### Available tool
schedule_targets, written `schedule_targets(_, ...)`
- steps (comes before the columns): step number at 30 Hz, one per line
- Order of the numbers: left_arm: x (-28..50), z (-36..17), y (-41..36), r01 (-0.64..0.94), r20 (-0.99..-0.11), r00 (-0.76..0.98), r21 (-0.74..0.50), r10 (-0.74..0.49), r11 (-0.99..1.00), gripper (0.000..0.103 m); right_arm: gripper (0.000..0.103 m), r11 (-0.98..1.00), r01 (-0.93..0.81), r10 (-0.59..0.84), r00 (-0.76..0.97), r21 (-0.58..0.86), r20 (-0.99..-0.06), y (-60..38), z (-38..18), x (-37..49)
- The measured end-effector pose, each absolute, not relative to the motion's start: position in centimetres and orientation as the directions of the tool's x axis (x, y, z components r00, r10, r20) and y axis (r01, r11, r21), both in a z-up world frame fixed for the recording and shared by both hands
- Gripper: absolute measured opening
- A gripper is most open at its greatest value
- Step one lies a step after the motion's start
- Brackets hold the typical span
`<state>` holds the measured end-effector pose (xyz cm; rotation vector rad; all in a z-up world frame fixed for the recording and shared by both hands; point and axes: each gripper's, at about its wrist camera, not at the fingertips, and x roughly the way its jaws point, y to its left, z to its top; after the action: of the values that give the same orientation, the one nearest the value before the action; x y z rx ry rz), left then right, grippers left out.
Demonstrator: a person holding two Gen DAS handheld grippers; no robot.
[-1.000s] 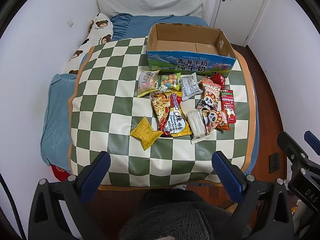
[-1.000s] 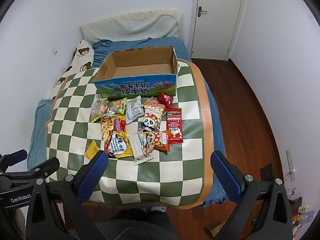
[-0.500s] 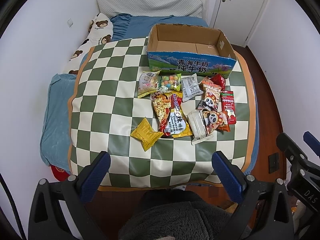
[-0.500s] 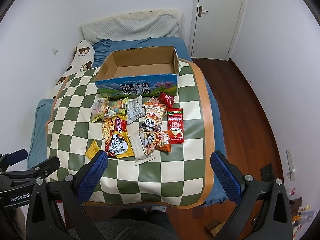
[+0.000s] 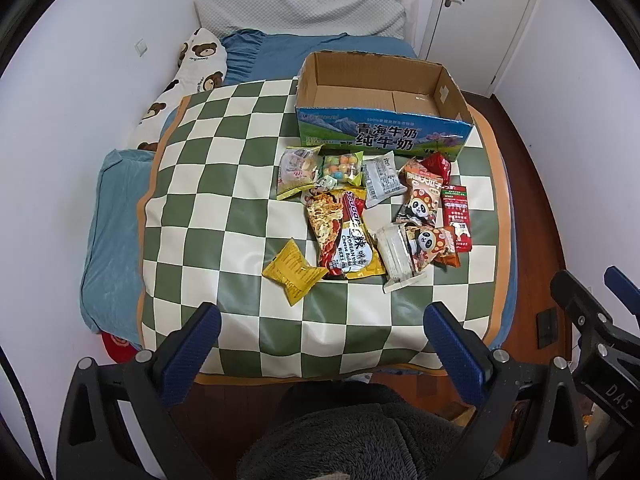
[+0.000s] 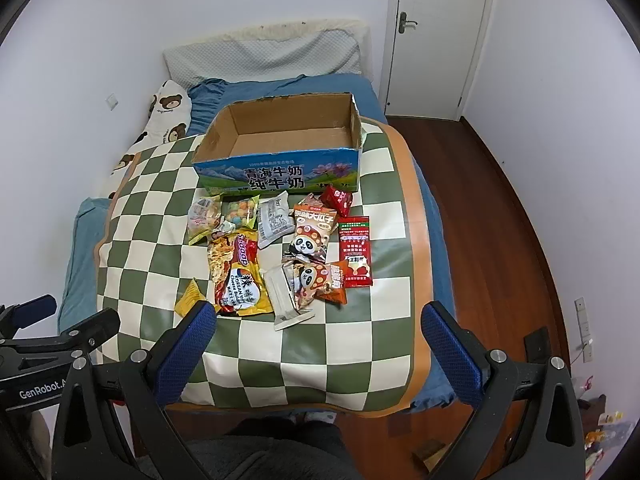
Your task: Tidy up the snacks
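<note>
Several snack packets lie in a heap on a green-and-white checkered mat [image 5: 208, 216] [image 6: 360, 340] spread over a bed. Among them are a yellow packet [image 5: 294, 271] [image 6: 189, 303], a long noodle bag [image 5: 346, 236] [image 6: 236, 272], two panda bags [image 5: 422, 196] [image 6: 312, 232] and a red sachet [image 5: 457, 218] [image 6: 355, 251]. Behind the heap stands an empty cardboard box [image 5: 384, 136] [image 6: 280, 172] with a blue printed front. My left gripper [image 5: 320, 356] and right gripper [image 6: 316, 356] both hang open above the mat's near edge, well short of the snacks, holding nothing.
A bear-print pillow [image 5: 192, 68] [image 6: 168, 112] and a grey pillow [image 5: 304, 12] lie at the bed's head. White walls close in on the left. A white door [image 6: 436, 32] and wooden floor [image 6: 500, 208] are on the right. A person's grey clothing [image 5: 360, 440] fills the bottom.
Both grippers have drifted slightly forward toward the mat; the snacks and box sit a little lower in both views. Nothing was picked up, and both grippers stay open.
</note>
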<state>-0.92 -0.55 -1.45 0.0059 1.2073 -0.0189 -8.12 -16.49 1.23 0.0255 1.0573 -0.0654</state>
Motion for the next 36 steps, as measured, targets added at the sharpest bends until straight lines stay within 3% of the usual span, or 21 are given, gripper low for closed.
schedule_targets(11, -0.9, -1.5, -0.5, 0.017, -0.936, 0.352, -0.006, -0.012, 1.0, 0.103, 0.103, 0.998, 0.064, -0.032, 0.49, 0.0, -0.871, -16.4, 1.2, -8.0)
schedule_targets(18, 3.1, -3.5, 1.4, -0.033, -0.944, 0.33, -0.006, 0.005, 0.999, 0.103, 0.103, 0.994, 0.092, 0.01, 0.459, 0.058, -0.889, -17.2, -1.0, -5.9)
schedule_targets(28, 11.4, -14.3, 3.2, -0.089, -0.989, 0.136, -0.075, -0.063, 0.993, 0.103, 0.102, 0.977, 0.137, 0.115, 0.312, 0.164, -0.943, -17.6, -12.6, 0.8)
schedule_targets(31, 14.3, -18.5, 1.6, -0.074, -0.99, 0.048, -0.137, -0.134, 0.988, 0.103, 0.097, 0.984, 0.109, 0.103, 0.297, 0.141, -0.949, -16.5, -15.8, 2.3)
schedule_targets(36, 18.3, -26.5, -1.4, -0.049, -0.987, -0.091, -0.13, -0.134, 0.99, 0.103, 0.076, 0.991, 0.076, 0.091, 0.252, 0.113, -0.963, -15.2, -20.6, 4.7)
